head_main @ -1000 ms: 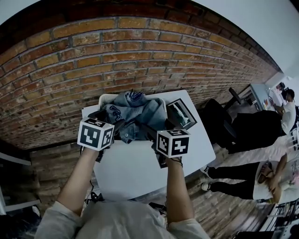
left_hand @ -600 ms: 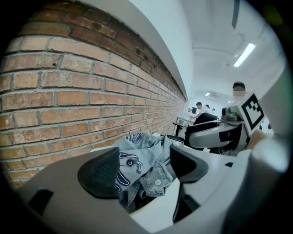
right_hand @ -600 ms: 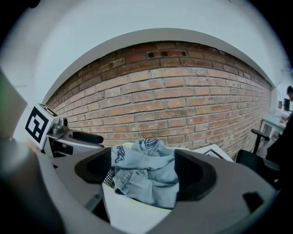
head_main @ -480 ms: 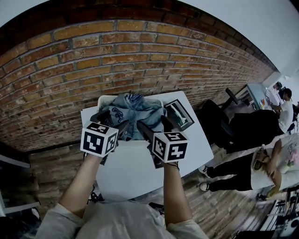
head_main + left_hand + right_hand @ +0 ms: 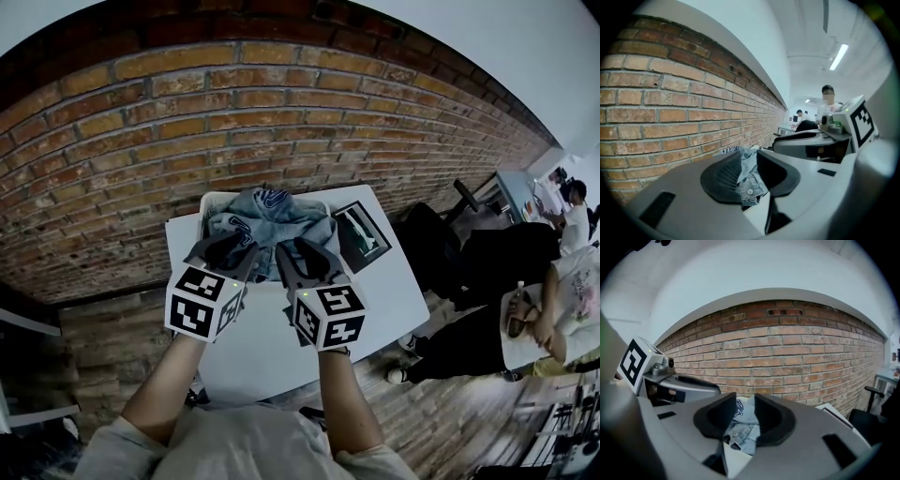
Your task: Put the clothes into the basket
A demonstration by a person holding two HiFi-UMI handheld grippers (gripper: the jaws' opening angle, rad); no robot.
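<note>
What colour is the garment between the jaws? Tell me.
The garment is light blue denim, clearest in the right gripper view.

Basket (image 5: 210, 201) mostly under denim clothes (image 5: 272, 214)

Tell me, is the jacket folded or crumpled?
Crumpled: the jacket lies in a bunched heap over the basket, with no flat folds.

No legible text, brand or number in any view. The denim jacket (image 5: 267, 214) carries dark blue print, too small to read. Cubes on the left gripper (image 5: 228, 246) and right gripper (image 5: 300, 255) show black-and-white square markers only.
</note>
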